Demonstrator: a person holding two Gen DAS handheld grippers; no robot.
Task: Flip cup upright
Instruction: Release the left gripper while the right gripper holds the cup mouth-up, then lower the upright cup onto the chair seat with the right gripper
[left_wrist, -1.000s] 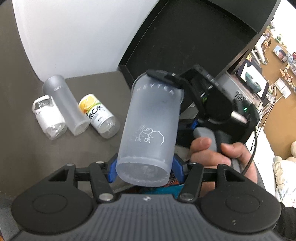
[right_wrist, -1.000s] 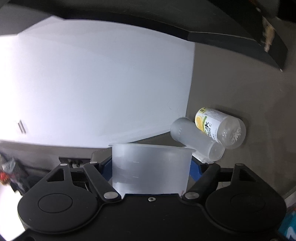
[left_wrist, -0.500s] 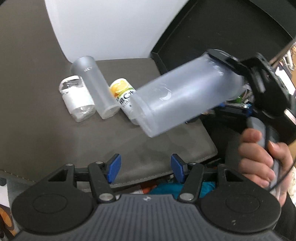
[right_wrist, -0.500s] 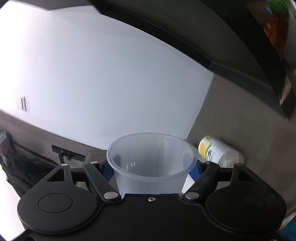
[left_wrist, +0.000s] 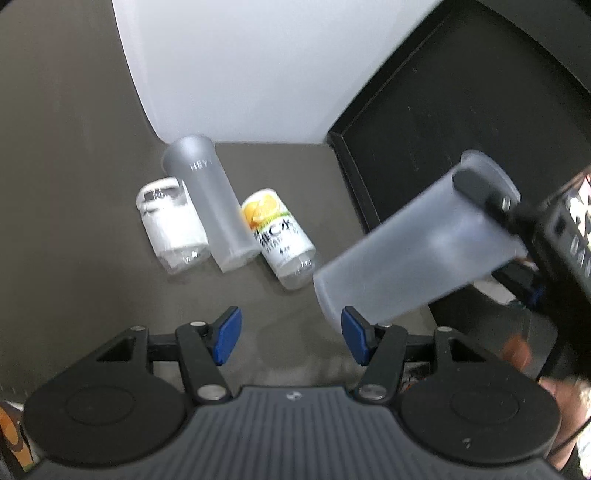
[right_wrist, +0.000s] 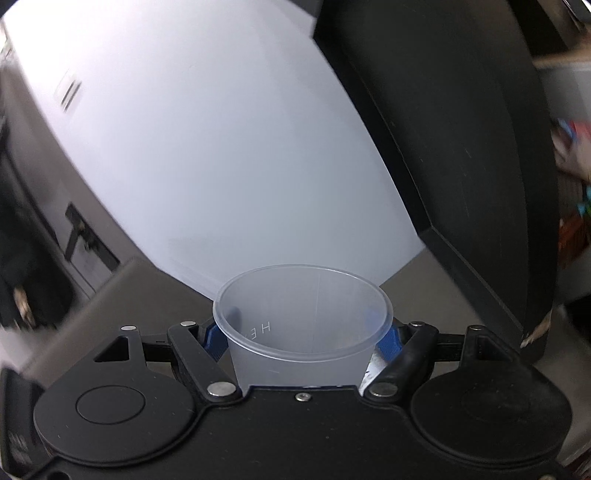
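Note:
A frosted plastic cup (left_wrist: 413, 251) is held in the air at the right of the left wrist view, tilted, its closed base toward my left gripper. My right gripper (right_wrist: 303, 334) is shut on the cup (right_wrist: 303, 325) near its open rim, which faces the camera. My left gripper (left_wrist: 291, 334) is open and empty below the cup's base, above the dark grey table (left_wrist: 74, 184).
On the table lie a second frosted cup (left_wrist: 210, 199), a clear bottle with a white label (left_wrist: 171, 225) and a bottle with an orange-print label (left_wrist: 277, 236), side by side. A white panel (left_wrist: 240, 66) and a black monitor (left_wrist: 461, 110) stand behind.
My left gripper let go of the cup's base and opened. The right gripper carried the cup to the right and tilted it, its rim now turned toward the right camera.

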